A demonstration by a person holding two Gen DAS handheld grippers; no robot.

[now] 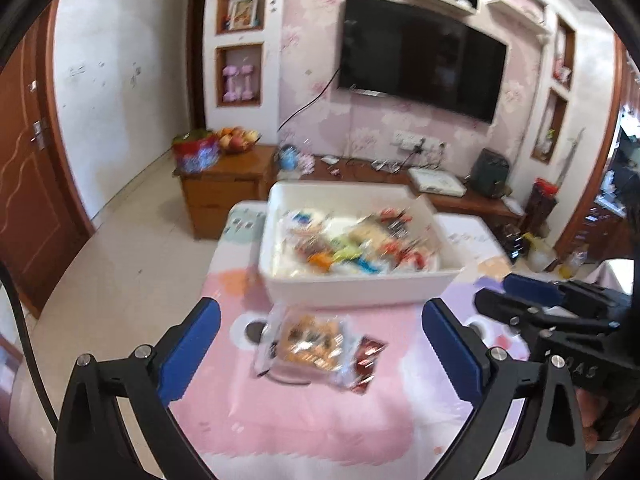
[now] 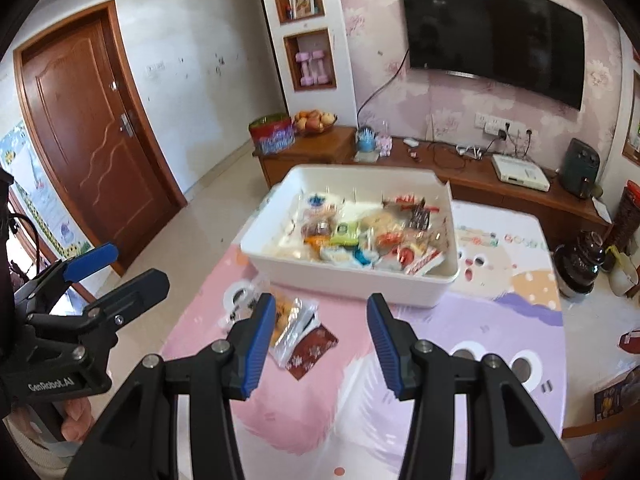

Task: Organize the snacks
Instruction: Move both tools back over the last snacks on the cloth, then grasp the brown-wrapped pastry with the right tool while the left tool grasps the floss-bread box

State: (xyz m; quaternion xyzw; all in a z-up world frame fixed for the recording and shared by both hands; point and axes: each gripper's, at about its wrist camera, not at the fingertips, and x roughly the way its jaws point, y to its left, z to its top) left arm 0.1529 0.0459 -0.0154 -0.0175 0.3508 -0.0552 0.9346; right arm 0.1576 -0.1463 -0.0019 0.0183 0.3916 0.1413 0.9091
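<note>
A white bin with several wrapped snacks inside stands on the pink cartoon tablecloth. In front of it lie a clear bag of orange snacks and, touching it, a small dark red packet. My left gripper hovers over them, jaws wide open and empty. My right gripper is half open and empty, just right of the bag; its left finger hides part of the bag. The pictures are blurred.
Behind the table runs a low wooden cabinet with a fruit bowl, a red box and cables, under a wall TV. A brown door is at left. A dark pot stands on the floor at right.
</note>
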